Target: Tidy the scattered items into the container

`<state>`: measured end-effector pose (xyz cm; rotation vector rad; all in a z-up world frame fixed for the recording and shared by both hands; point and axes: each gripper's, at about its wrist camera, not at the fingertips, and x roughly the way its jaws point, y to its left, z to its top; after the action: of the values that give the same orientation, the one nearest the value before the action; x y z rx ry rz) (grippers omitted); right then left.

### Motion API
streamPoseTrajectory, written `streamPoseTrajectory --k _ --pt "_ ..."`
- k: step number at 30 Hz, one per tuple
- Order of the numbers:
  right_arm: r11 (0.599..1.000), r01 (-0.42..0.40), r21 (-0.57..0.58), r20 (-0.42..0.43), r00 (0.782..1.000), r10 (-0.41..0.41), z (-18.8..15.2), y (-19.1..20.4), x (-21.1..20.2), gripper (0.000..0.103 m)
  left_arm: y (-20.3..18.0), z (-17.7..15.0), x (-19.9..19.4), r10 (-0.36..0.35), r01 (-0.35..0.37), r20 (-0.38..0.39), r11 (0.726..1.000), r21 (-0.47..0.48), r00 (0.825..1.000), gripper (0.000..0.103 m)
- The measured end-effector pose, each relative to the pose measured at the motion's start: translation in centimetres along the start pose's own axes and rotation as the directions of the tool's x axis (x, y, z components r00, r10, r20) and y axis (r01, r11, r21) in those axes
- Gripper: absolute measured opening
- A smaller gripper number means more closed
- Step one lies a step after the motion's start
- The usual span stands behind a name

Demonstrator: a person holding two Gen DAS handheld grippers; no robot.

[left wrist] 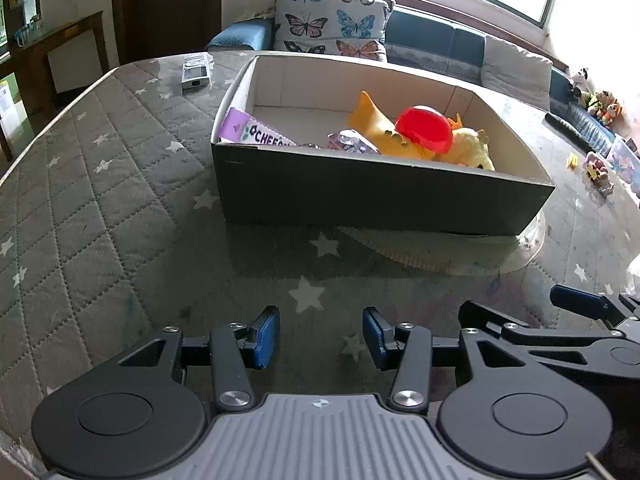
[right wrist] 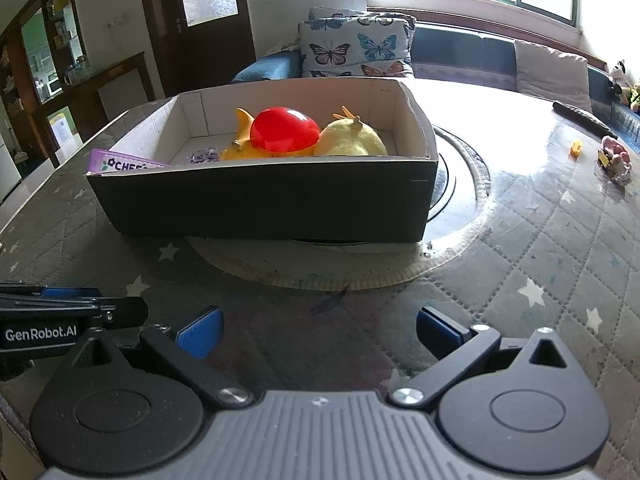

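Observation:
A dark cardboard box (left wrist: pixel 376 196) (right wrist: pixel 264 196) with a white inside stands on the quilted table. In it lie a red dome-shaped toy (left wrist: pixel 425 128) (right wrist: pixel 285 129), an orange toy (left wrist: pixel 370 120) (right wrist: pixel 240 148), a yellow plush (left wrist: pixel 474 146) (right wrist: pixel 352 138), a purple packet (left wrist: pixel 256 132) (right wrist: pixel 120 163) and a small purple wrapper (left wrist: pixel 352 142) (right wrist: pixel 202 156). My left gripper (left wrist: pixel 320 338) hovers open in front of the box, nothing between its blue pads. My right gripper (right wrist: pixel 318 330) is also open and empty, beside the left one.
A small yellow piece (left wrist: pixel 573 160) (right wrist: pixel 576 147) and a pink toy (left wrist: pixel 598 170) (right wrist: pixel 616 160) lie on the table at the right. A silver remote (left wrist: pixel 195 72) lies at the far left, a dark remote (right wrist: pixel 582 118) at the far right. A sofa with butterfly cushions (left wrist: pixel 332 24) stands behind.

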<state>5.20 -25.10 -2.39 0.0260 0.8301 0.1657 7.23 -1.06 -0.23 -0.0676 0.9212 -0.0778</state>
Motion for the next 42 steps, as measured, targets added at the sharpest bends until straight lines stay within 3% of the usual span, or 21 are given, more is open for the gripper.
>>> streamPoseTrajectory --k 42 --pt "1.000 0.011 0.004 -0.034 0.999 -0.011 0.7 -0.5 1.4 0.103 -0.9 1.1 0.9 0.043 -0.043 -0.012 0.999 0.017 0.999 0.048"
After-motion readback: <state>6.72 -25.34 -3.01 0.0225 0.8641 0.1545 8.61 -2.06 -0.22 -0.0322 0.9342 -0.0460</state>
